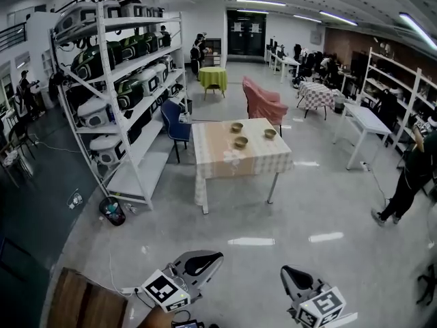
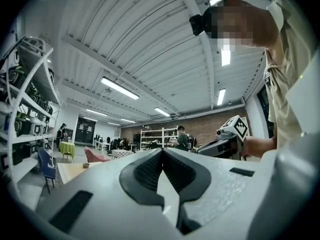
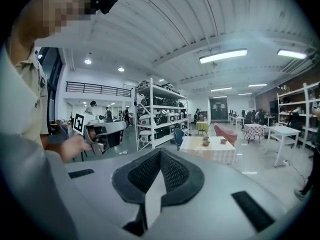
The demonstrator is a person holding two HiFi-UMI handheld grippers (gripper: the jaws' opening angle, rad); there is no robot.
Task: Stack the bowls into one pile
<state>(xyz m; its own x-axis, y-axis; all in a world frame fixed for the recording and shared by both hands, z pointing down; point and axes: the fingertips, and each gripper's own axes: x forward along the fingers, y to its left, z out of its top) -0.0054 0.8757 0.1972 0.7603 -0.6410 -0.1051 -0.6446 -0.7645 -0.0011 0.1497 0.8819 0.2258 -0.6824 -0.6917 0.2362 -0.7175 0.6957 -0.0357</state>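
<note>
Three small brown bowls stand apart on a table with a checked cloth (image 1: pixel 225 164) far ahead of me: one at the back left (image 1: pixel 236 126), one in the middle (image 1: pixel 240 142), one at the right (image 1: pixel 270 133). Both grippers are low in the head view, well short of the table. My left gripper (image 1: pixel 216 257) is shut and empty, its pads meeting at the tips (image 2: pixel 161 152). My right gripper (image 1: pixel 286 271) is also shut with nothing in it (image 3: pixel 160 152). In the right gripper view the bowls (image 3: pixel 205 143) show small on the table (image 3: pixel 210 153).
A tall white shelving rack (image 1: pixel 116 94) full of appliances stands left of the table, with a blue chair (image 1: pixel 176 125) beside it. A pink armchair (image 1: pixel 265 101) sits behind the table. A white desk (image 1: pixel 365 125) and a standing person (image 1: pixel 410 176) are at the right.
</note>
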